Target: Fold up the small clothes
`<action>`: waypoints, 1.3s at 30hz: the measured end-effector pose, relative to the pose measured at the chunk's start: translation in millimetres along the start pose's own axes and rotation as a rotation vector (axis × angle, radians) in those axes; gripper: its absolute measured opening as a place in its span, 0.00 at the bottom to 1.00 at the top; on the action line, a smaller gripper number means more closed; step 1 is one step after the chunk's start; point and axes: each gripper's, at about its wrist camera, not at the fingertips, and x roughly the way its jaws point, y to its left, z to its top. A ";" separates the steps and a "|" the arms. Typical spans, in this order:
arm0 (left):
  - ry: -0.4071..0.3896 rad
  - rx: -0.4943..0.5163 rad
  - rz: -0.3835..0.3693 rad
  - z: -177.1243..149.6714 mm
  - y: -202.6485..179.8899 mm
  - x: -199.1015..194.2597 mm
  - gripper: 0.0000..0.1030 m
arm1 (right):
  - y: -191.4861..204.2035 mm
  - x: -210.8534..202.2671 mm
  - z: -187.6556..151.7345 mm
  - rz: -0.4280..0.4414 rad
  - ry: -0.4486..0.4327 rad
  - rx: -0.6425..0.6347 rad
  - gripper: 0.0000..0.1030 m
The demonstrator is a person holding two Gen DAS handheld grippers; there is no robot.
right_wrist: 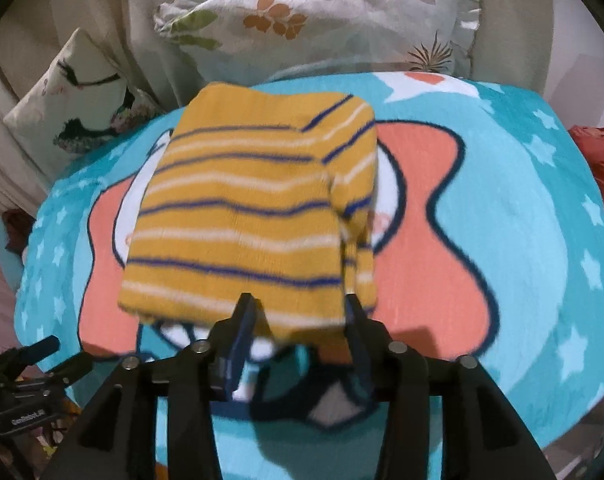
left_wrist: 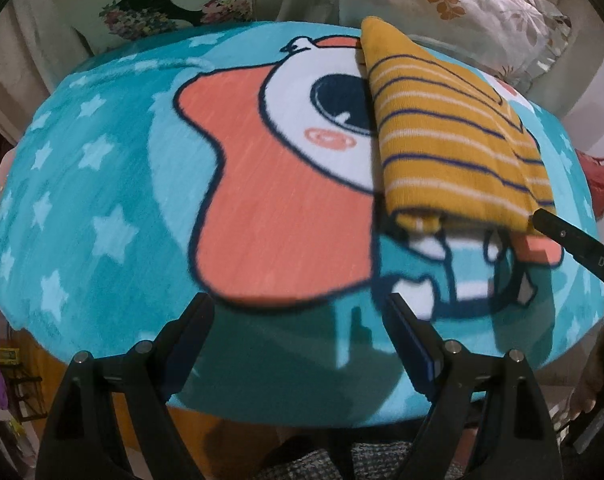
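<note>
Item: right gripper (right_wrist: 297, 312), which we are holding spread at the folded striped shirt's (right_wrist: 245, 216) near edge, frame centre; left gripper (left_wrist: 297, 316) spread, hovering over teal blanket (left_wrist: 101, 200).

A mustard-yellow knit top with navy and white stripes (right_wrist: 237, 216) lies folded into a flat rectangle at frame centre, one sleeve tucked along its right edge.
</note>
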 end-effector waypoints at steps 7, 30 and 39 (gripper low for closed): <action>0.002 0.037 -0.007 -34.6 11.2 -15.5 0.83 | 10.7 -17.9 -45.5 -0.028 0.001 0.031 0.51; -0.124 0.088 -0.065 -98.0 10.6 -74.4 0.83 | 37.9 -58.7 -132.3 -0.082 0.025 0.052 0.54; -0.170 0.104 -0.080 -117.1 4.0 -92.1 0.83 | 35.7 -78.6 -151.1 -0.094 0.005 0.063 0.55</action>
